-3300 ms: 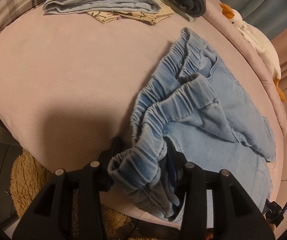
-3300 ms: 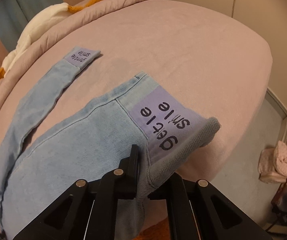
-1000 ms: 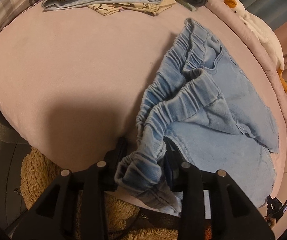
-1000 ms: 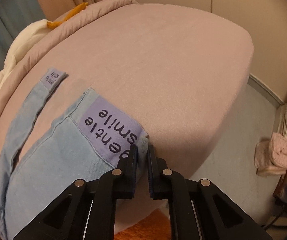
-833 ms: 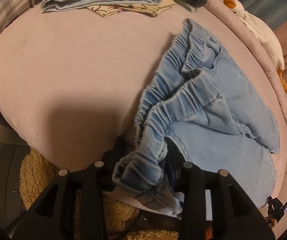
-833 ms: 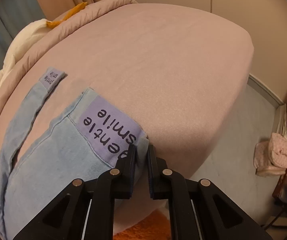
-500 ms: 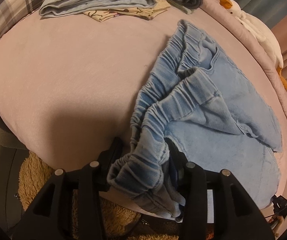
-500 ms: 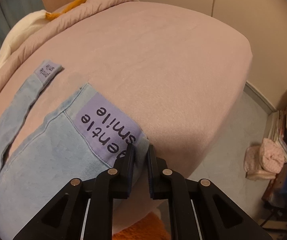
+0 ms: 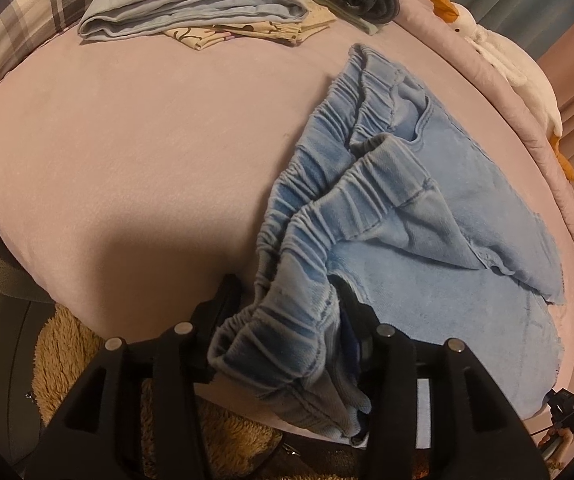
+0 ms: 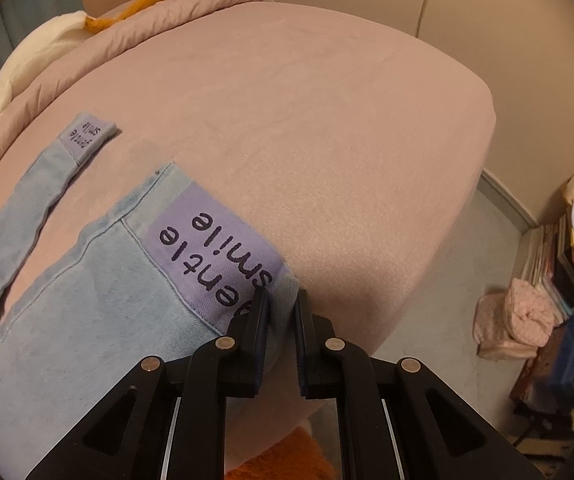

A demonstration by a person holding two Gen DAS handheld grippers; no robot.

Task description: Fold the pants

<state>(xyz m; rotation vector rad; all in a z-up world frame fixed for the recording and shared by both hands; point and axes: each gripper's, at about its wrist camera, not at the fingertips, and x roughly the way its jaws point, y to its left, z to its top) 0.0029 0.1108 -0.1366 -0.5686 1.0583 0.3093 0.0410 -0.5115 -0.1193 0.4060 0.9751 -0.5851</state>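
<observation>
Denim pants (image 9: 427, 216), soft and limp, lie spread on the pink bed (image 9: 127, 140); left tool (image 9: 287, 320) pinches the bunched waistband, right tool (image 10: 283, 304) pinches the near hem corner—sensible holds.

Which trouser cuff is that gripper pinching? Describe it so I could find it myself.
On the pink bed the pale blue jeans end in two lilac cuffs. The pinched cuff is the nearer one at the bed's edge, between the right gripper fingers. The other cuff lies farther back, untouched.
</observation>
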